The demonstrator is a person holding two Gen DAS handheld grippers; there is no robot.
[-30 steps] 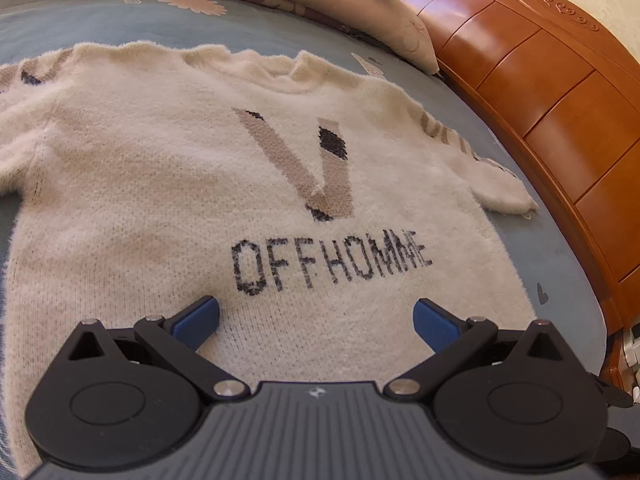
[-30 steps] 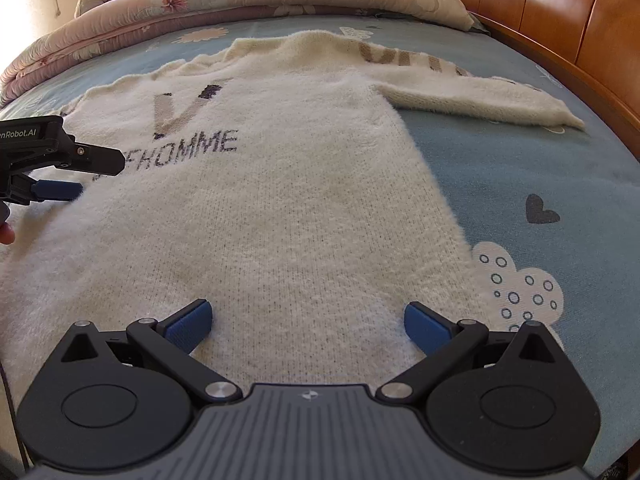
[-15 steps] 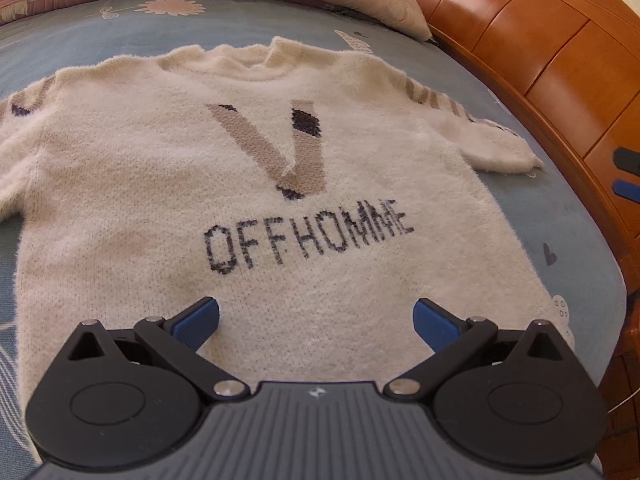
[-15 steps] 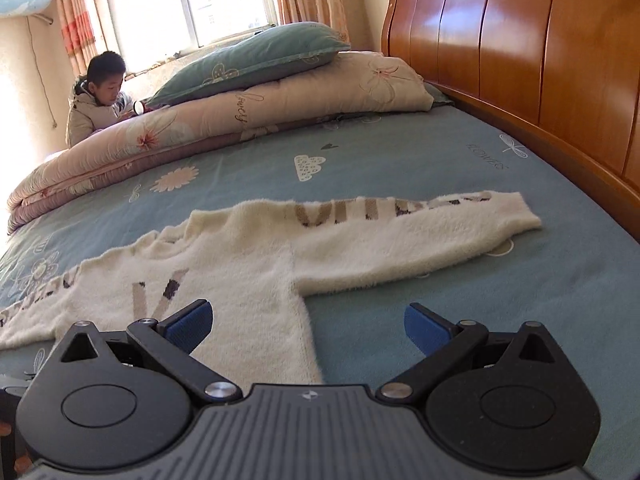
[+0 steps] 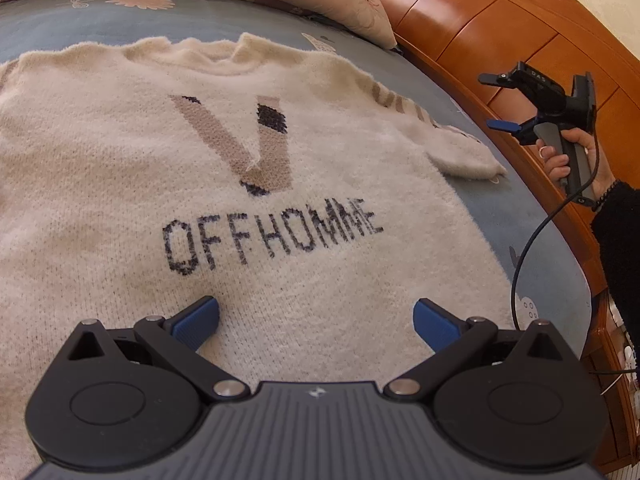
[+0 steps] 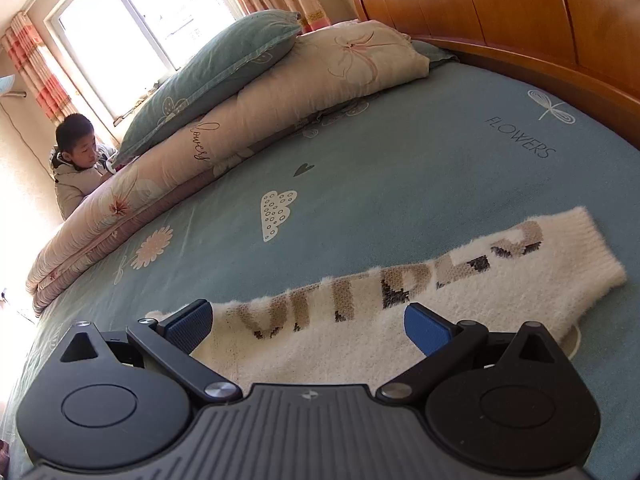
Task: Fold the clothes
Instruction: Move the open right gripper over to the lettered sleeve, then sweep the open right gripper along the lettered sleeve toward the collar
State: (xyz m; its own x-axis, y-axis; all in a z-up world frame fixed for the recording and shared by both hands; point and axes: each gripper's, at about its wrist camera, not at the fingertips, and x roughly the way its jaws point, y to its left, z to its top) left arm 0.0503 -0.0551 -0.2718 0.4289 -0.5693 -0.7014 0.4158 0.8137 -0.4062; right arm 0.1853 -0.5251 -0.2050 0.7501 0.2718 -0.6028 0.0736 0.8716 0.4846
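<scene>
A cream knitted sweater point(image 5: 120, 184) with a brown V and the word OFFHOMME lies flat, face up, on the blue bedsheet point(image 5: 80, 24). My left gripper point(image 5: 316, 322) is open and empty just above the sweater's lower front. My right gripper point(image 6: 306, 326) is open and empty, close above the sweater's right sleeve point(image 6: 460, 280), which stretches out flat with brown letters on it. The right gripper also shows in the left wrist view point(image 5: 496, 100), held in a hand above the bed's right side near the sleeve end point(image 5: 464, 156).
A wooden headboard point(image 5: 500, 28) runs along the right side of the bed. A folded floral quilt point(image 6: 240, 132) and a teal pillow point(image 6: 216, 68) lie along the far edge. A child point(image 6: 78, 164) sits beyond them by the window. A cable point(image 5: 532, 248) hangs from the right gripper.
The right gripper has swung from the sweater's hem up and over to the right sleeve. The left gripper has moved in closer over the sweater's front. Both have stayed open.
</scene>
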